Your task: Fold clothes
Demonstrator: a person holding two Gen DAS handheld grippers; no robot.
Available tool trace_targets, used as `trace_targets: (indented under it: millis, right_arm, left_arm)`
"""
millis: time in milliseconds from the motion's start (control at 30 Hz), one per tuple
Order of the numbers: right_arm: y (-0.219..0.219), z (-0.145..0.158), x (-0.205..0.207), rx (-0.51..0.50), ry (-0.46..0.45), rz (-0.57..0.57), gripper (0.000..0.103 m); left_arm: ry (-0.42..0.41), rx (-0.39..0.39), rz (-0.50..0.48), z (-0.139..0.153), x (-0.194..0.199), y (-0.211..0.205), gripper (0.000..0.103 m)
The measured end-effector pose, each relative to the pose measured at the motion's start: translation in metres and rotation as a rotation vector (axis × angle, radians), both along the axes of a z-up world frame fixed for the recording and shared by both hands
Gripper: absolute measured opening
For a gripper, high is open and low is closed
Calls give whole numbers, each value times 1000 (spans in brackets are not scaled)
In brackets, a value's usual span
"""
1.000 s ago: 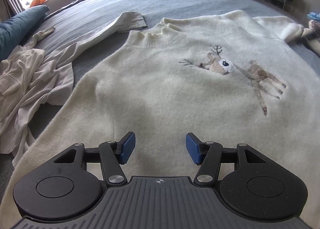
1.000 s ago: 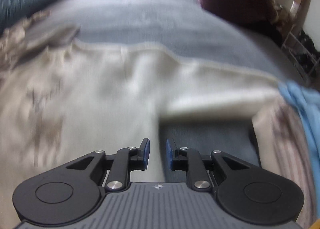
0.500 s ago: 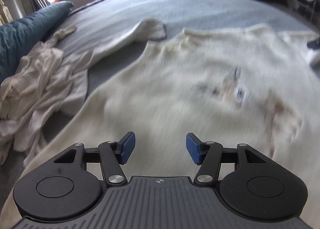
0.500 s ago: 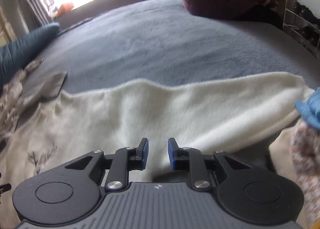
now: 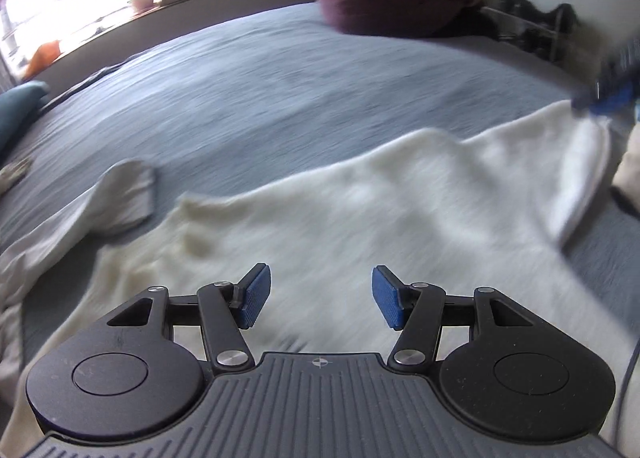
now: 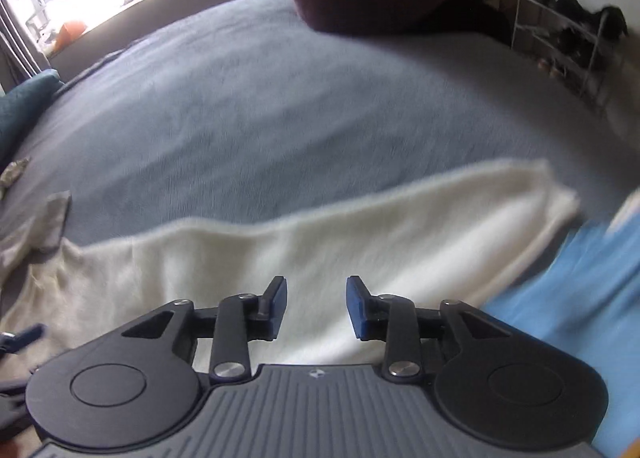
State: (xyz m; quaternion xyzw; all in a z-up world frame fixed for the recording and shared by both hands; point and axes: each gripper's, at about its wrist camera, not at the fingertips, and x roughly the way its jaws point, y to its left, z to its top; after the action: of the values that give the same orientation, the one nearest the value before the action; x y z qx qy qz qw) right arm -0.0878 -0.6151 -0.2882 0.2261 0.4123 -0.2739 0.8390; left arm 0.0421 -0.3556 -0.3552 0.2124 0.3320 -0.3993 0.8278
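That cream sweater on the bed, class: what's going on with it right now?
A person holding a gripper in each hand is folding clothes on a grey bed. The cream sweater lies spread flat, one sleeve stretched sideways. The left gripper hovers open above the sweater's body, gripping nothing. The right gripper is over the sleeve with its jaws opening and nothing between them. A beige garment lies crumpled to the left and something blue to the right.

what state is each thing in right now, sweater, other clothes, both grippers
cream sweater: spread flat on the bed, unfolded, sleeve stretched out sideways
beige garment: crumpled beside the sweater, unfolded
blue garment: lying by the sleeve's cuff
left gripper: open, nothing between the pads
right gripper: jaws opening, holding nothing
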Motion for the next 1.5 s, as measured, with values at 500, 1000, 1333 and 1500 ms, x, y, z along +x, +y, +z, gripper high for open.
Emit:
trace_targets:
  millis: [500,1000,1333,1500]
  right_arm:
    - [-239,-8,41,106,334,260,66]
    - [-294,-102,34,190,481,181,69]
    - [-282,-111,26,199,451,173,49]
    - [-268,-101,31,157,468,149,17]
  left_arm:
    - [74,24,-172,-28,-24,-90,57]
    - [122,26,-119,-42,-15,-102,59]
    - [116,20,-104,-43,-14,-107,60]
    - [112,22,-105,-43,-14,-107,60]
